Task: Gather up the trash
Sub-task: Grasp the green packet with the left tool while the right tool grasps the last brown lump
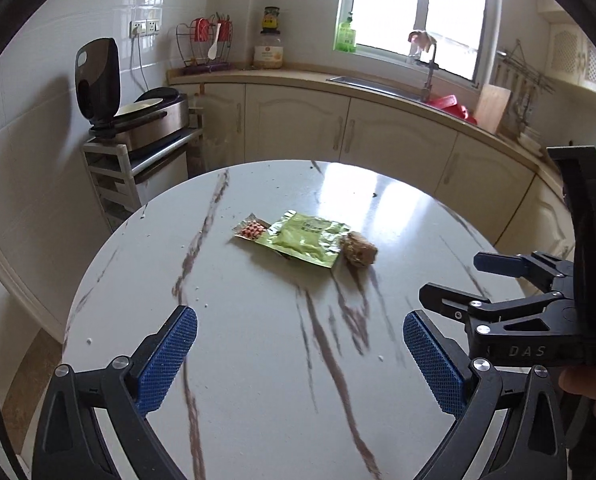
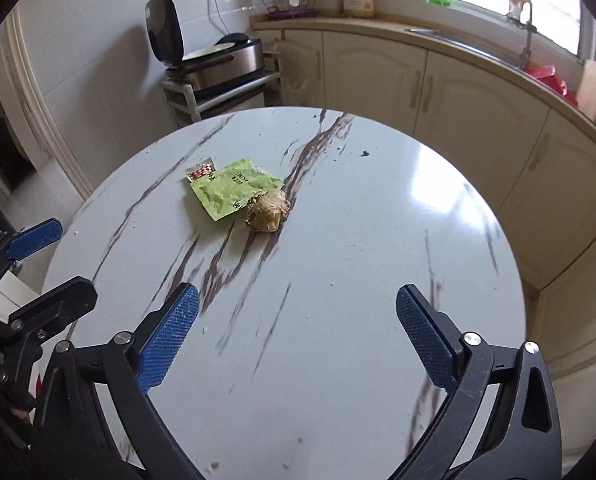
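Hovering over a round marble-look table (image 1: 258, 360), the left gripper (image 1: 299, 354) has its blue-padded jaws spread wide with nothing between them. The right gripper (image 2: 298, 342) is likewise gaping and empty above the same tabletop; in the left wrist view it also shows at about three o'clock.

Ahead of both, toward twelve o'clock from the left gripper and eleven o'clock from the right, the trash lies in a cluster near the table's middle. A green wrapper (image 1: 307, 238) lies flat. A small red-patterned packet (image 1: 252, 229) touches its nine o'clock edge. A crumpled brown lump (image 1: 359, 255) sits against its three o'clock corner. No pad touches any of them.

Scattered crumbs (image 2: 365, 154) dot the tabletop farther out. Beyond the table stand cream cabinets (image 1: 397, 136) under a counter with a sink (image 1: 371, 84).
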{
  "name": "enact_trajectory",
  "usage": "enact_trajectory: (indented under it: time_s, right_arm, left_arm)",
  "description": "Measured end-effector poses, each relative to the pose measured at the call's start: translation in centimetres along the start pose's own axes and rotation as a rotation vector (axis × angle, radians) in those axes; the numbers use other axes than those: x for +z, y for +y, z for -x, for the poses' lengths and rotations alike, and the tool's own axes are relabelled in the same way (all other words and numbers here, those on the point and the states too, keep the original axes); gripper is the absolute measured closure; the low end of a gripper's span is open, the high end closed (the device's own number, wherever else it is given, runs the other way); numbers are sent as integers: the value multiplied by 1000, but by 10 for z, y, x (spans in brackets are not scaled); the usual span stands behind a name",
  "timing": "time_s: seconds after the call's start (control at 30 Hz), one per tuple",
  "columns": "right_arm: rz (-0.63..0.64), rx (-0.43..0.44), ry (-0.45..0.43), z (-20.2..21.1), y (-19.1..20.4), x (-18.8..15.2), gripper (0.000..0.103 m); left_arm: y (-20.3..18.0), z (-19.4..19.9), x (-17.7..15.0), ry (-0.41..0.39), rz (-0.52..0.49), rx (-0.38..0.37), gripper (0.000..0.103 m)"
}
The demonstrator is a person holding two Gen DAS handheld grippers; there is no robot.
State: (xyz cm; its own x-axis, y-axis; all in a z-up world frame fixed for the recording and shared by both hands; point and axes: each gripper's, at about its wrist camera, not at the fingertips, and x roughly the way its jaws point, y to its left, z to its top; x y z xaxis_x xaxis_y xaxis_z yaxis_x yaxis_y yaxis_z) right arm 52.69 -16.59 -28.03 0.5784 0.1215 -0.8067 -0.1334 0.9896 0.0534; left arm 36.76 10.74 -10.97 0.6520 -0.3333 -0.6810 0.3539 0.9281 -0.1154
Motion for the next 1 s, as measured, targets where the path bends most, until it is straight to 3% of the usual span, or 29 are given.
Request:
enact_trajectory:
  time_s: [0.07,0.23,0.3,0.4,0.47,0.5,0.63,0.83,1.0]
  right_arm:
    - [8,-3,16,-22,5,10,12]
    - [-22,2,49,-59,2,27,31]
    - [-19,2,54,-66,2,32,32]
    - [3,26,63,-72,1,35,49]
    - [23,60,59,-72,4,39,68]
    - [35,40,55,-70,5,39,71]
    - [14,53,52,-57,-19,31,71]
    - [-47,57,29,-34,-67,22,71]
    - [-69,77,22,-22,-93,15,71]
  left_arm:
    - [9,-19,14,9,-11,5,1]
    - [27,-50,36,27,-7,8,1]
    - [30,-59,43,34,-5,8,1]
    - [31,-74,55,42,-1,5,1]
    - [29,-83,63,47,2,-6,1]
    - [25,-91,68,52,6,-12,1]
    - [11,-110,84,58,-8,2,1]
    - [-21,-159,110,86,-117,6,1]
    - [-36,-211,119,172,-211,58,2]
